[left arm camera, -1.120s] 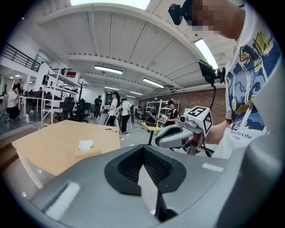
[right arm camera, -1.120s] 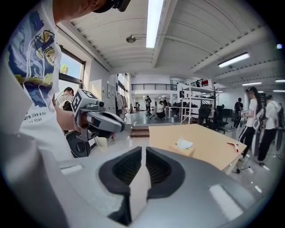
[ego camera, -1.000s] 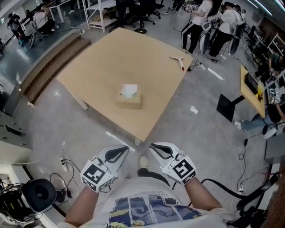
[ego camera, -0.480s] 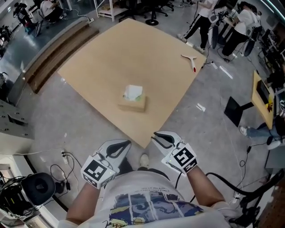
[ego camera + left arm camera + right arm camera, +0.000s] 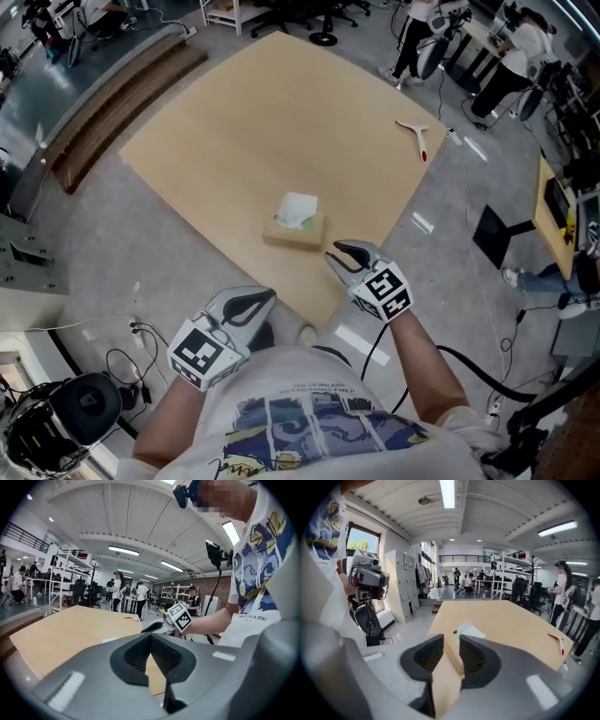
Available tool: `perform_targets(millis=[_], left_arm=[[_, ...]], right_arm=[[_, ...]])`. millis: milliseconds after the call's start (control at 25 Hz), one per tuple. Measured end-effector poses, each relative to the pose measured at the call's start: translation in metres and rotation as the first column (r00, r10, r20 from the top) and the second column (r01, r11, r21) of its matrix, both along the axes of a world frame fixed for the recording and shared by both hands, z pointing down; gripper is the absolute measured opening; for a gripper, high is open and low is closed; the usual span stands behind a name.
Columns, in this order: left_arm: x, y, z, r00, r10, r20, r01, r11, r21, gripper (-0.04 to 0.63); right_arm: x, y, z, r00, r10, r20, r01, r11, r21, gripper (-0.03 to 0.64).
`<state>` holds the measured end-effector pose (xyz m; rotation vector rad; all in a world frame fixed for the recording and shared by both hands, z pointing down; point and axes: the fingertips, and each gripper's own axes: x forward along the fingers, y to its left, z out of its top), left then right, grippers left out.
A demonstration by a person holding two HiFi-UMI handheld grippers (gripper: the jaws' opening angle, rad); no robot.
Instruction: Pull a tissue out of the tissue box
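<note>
The tan tissue box (image 5: 293, 234) lies near the close corner of the light wooden table (image 5: 244, 122), and a white tissue (image 5: 298, 208) sticks up from its top. My right gripper (image 5: 335, 254) hovers over the table's corner just right of the box. It is open, its jaws have just been opening, and nothing is between them. In the right gripper view the box (image 5: 455, 659) and tissue (image 5: 469, 631) show through the gap of that gripper (image 5: 451, 641). My left gripper (image 5: 270, 296) is shut and empty, off the table's near edge.
A red-and-white hand tool (image 5: 416, 137) lies by the table's far right edge. Long wooden boards (image 5: 112, 98) run along the floor at the left. Cables and a round black device (image 5: 56, 417) sit on the floor at the lower left. People and office chairs stand beyond the table.
I have come closer to the table. My right gripper moved forward from in front of my body to beside the box, and its jaws parted. My left gripper advanced less.
</note>
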<state>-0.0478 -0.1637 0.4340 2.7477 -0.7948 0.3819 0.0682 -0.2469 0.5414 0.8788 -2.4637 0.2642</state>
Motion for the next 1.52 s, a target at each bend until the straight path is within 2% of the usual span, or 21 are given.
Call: perform_targets(millis=[440,760,920,1200,1360,1520], left_arm=[[-0.053,-0.054,0.01,1.0,0.007,0.02,-0.007,1.0,-0.018,0.005],[-0.067,-0.077,0.017,0.997,0.06,0.041,-0.058,0.998,-0.035,0.005],[-0.074,-0.083,0.024,0.997,0.07,0.046,-0.067,0.996,-0.051,0.005],[-0.08,-0.084,0.031,0.996,0.076,0.052,-0.073,0.995,-0.071,0.005],[-0.083,-0.084,0.037,0.996,0.075,0.057,-0.07,0.994,-0.08,0.005],[-0.084,-0.087,0.037,0.996,0.067,0.056,-0.063,0.995,-0.078,0.005]], right_arm=[[-0.012,-0.105,0.051,0.996,0.088,0.023,-0.085,0.988,-0.127,0.121],[-0.012,-0.148,0.086,0.987,0.144,0.069,-0.122,0.959,-0.254,0.15],[-0.014,-0.157,0.1,0.985,0.139,0.102,-0.098,0.938,-0.332,0.187],[-0.022,-0.164,0.114,0.975,0.135,0.175,-0.042,0.892,-0.451,0.192],[-0.032,-0.162,0.12,0.978,0.101,0.181,-0.003,0.879,-0.477,0.192],[-0.038,-0.157,0.123,0.987,0.053,0.153,0.027,0.88,-0.474,0.19]])
